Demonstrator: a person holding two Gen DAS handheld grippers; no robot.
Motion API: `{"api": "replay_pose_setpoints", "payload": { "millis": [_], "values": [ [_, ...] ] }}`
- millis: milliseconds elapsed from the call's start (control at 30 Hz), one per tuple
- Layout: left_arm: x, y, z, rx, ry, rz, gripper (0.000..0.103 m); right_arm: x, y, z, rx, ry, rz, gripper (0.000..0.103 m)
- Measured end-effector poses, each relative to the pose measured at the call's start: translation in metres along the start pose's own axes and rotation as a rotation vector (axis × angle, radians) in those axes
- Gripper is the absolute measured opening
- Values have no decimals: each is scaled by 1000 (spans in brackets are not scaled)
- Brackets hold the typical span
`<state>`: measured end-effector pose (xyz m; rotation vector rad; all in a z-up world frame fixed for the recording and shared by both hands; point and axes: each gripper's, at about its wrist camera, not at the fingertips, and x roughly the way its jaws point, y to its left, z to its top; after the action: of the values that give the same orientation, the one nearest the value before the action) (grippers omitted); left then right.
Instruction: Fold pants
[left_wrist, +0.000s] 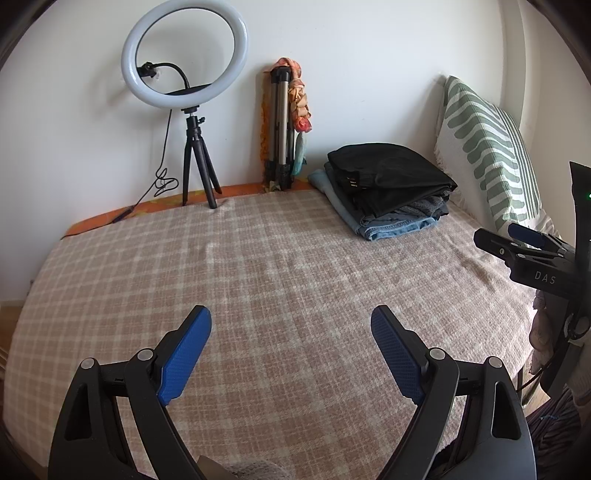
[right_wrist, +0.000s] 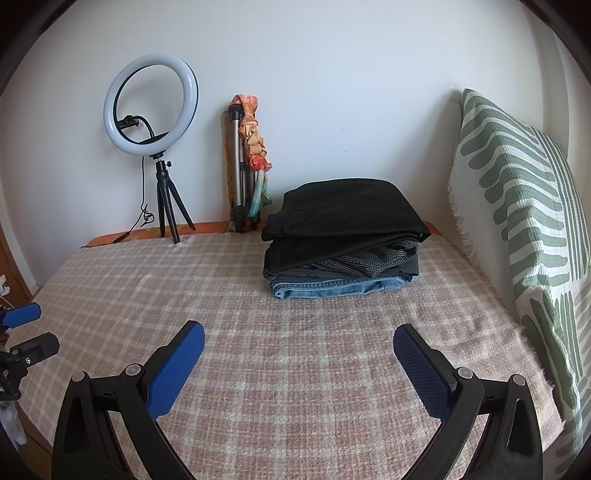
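Note:
A stack of folded pants (left_wrist: 388, 188) lies at the far right of the bed, black pants on top, grey and blue denim below; it also shows in the right wrist view (right_wrist: 343, 236). My left gripper (left_wrist: 291, 325) is open and empty above the checked blanket (left_wrist: 258, 258), well short of the stack. My right gripper (right_wrist: 299, 339) is open and empty, nearer the stack. The right gripper also shows at the right edge of the left wrist view (left_wrist: 517, 240). The left gripper shows at the left edge of the right wrist view (right_wrist: 22, 325).
A ring light (left_wrist: 184, 51) on a small tripod and a folded tripod (left_wrist: 280, 125) with a scarf stand against the far wall. A green-striped pillow (right_wrist: 517, 206) leans at the right. The checked blanket (right_wrist: 184, 295) covers the bed.

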<state>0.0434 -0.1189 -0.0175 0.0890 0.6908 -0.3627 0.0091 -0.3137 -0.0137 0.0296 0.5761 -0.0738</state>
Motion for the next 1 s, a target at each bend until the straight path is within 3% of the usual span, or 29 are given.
{"api": "replay_pose_setpoints", "payload": {
  "millis": [1000],
  "values": [
    [-1,3,0,1,-5,0,88,3,2,-1,-3,1,3,103]
  ]
}}
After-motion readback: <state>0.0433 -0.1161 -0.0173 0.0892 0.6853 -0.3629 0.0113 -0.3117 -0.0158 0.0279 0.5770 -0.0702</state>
